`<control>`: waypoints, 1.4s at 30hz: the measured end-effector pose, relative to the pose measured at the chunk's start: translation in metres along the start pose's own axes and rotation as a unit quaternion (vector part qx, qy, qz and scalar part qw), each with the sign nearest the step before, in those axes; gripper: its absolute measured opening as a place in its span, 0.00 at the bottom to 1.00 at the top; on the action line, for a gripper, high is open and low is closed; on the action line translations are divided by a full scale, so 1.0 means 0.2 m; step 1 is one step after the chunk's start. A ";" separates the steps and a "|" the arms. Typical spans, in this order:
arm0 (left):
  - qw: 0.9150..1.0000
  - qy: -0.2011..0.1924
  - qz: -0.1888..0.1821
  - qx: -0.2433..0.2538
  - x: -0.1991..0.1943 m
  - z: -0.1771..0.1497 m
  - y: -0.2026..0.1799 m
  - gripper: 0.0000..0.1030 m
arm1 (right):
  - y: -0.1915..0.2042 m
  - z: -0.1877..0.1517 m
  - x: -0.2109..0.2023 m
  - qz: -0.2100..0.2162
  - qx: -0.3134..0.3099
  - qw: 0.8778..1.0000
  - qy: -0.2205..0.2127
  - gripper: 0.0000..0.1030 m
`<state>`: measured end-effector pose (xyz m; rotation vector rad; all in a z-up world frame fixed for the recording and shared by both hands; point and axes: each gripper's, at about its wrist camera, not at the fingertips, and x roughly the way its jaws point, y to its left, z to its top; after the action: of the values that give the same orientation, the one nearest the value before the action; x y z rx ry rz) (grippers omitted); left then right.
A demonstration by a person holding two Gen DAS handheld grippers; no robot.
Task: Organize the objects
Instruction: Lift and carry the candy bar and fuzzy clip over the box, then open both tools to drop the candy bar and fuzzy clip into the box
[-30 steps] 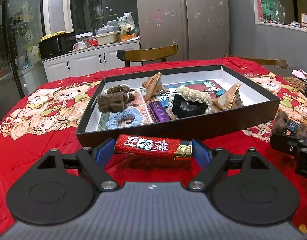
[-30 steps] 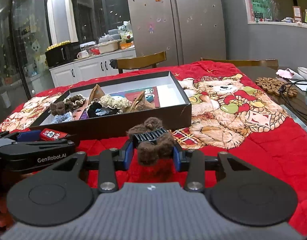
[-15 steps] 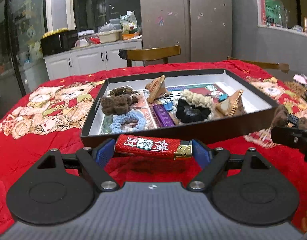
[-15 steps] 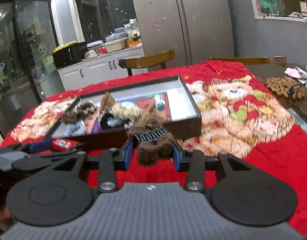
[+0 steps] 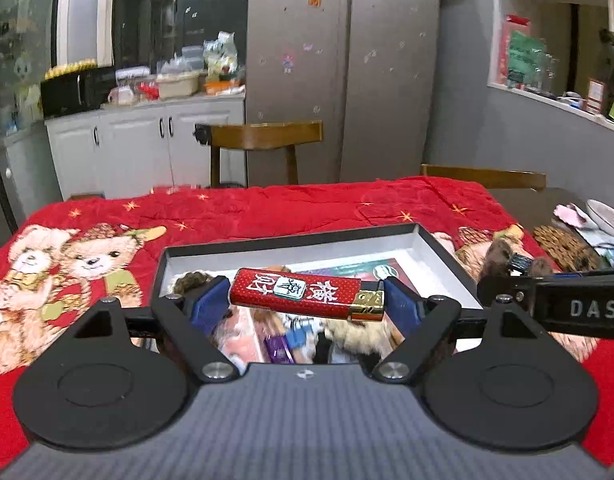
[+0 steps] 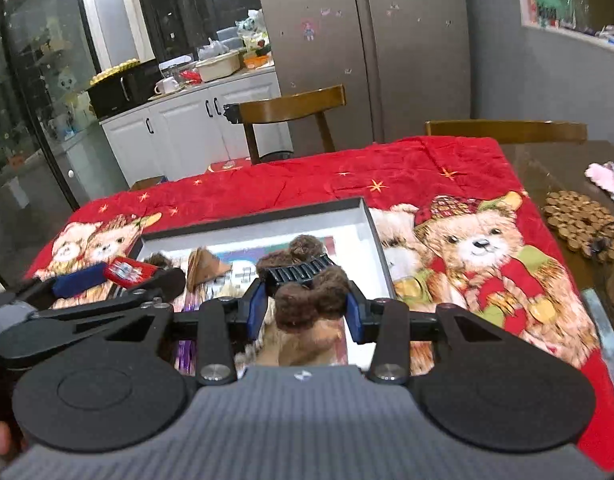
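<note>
Bench [image 6: 547, 160] under a red bear-print cloth [image 5: 267, 212]; on it a shallow black box [image 5: 431, 240] with a white inside wall, already holding small items, most blurred under the grippers.

Step in hand, as judged: carry phase, both loads over the box, release not yet done.

Left gripper [image 5: 307, 300]: fingers closed end-to-end on a red lighter [image 5: 299, 292], which lies crosswise, gold cap toward the right finger; held above the box's near-left part, level.

Right gripper [image 6: 305, 300]: fingers pinched on a brown fuzzy hair clip [image 6: 307, 280], black toothed spine up; it hangs above the box's right half, beside the left gripper, close but apart.

Next move calls for: lowering each load to a free patch of box floor, then spreading the fingers; the white strip by the right wall looks freest; crowding between the two grippers is the risk.
</note>
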<state>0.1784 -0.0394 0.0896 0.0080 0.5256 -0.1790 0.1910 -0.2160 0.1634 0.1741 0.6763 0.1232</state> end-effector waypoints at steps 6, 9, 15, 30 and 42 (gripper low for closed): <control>0.998 0.042 -0.013 -0.039 0.30 0.12 0.01 0.83 | -0.06 0.13 0.29 0.001 0.019 0.999 0.028 0.43; 0.996 0.058 -0.023 -0.062 0.46 0.15 0.03 0.83 | -0.14 0.16 0.43 0.010 0.054 0.998 0.043 0.43; 0.996 0.080 0.004 -0.045 0.63 0.12 0.05 0.83 | -0.23 0.13 0.68 0.028 0.072 0.993 0.095 0.44; 0.995 0.084 0.003 -0.051 0.65 0.08 0.07 0.84 | -0.21 0.10 0.70 0.047 0.055 0.994 0.088 0.53; 0.989 0.127 -0.002 -0.077 0.62 0.14 0.14 0.84 | -0.20 0.15 0.62 0.080 0.056 0.992 0.078 0.80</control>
<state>0.3021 -0.0334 0.0507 -0.1229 0.7922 -0.1418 0.3090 -0.2380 0.1028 0.3290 0.8251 0.2540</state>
